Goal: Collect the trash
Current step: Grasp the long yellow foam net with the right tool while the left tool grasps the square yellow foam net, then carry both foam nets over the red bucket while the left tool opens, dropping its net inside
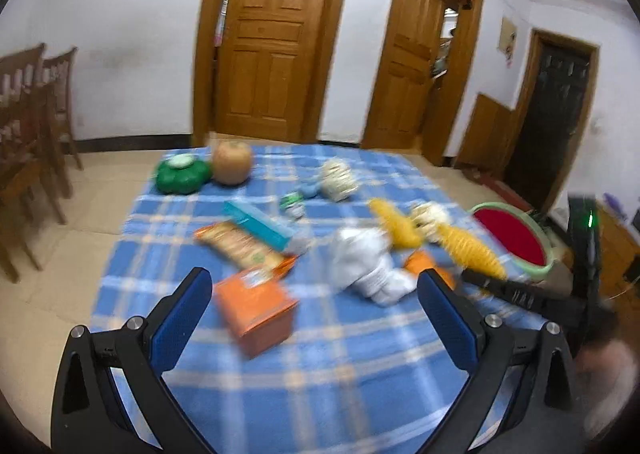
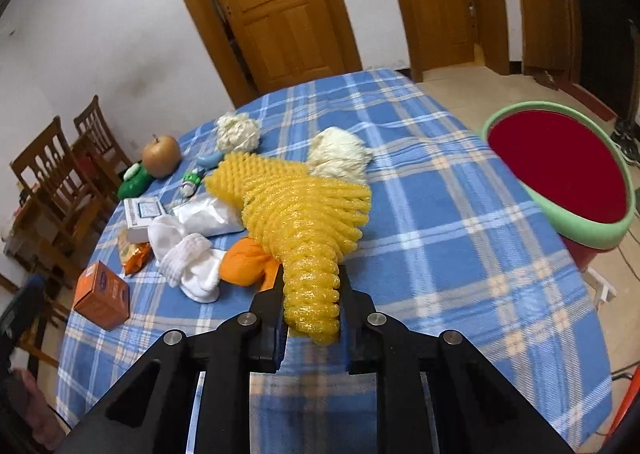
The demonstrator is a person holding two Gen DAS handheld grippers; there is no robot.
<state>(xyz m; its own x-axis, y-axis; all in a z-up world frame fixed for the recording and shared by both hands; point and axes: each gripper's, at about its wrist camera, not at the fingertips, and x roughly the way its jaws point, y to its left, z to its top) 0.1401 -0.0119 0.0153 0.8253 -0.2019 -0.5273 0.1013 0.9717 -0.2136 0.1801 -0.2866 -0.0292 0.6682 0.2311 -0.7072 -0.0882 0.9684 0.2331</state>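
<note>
The right hand-held gripper (image 2: 311,294) clenched one yellow foam net (image 2: 304,214), the left hand-held gripper (image 1: 316,294) gaped empty, and wrappers and boxes littered the bench (image 2: 460,238) beside the seemingly empty bin (image 2: 560,170).

Table (image 2: 460,214), covered by a blue plaid cloth (image 1: 340,354). Laid directly on the cloth are: an orange box (image 2: 102,300); an orange snack packet (image 1: 240,246); a teal and white carton (image 1: 260,224); white socks (image 2: 188,262); a clear plastic bag (image 2: 208,216); an orange cloth bundle (image 2: 246,262); two cream foam nets (image 2: 238,131) (image 2: 340,156); a small bottle (image 2: 191,182); a green container (image 1: 182,174); a brown round fruit (image 1: 232,162). Contact of the yellow foam net (image 2: 296,198) with the cloth cannot be told.
</note>
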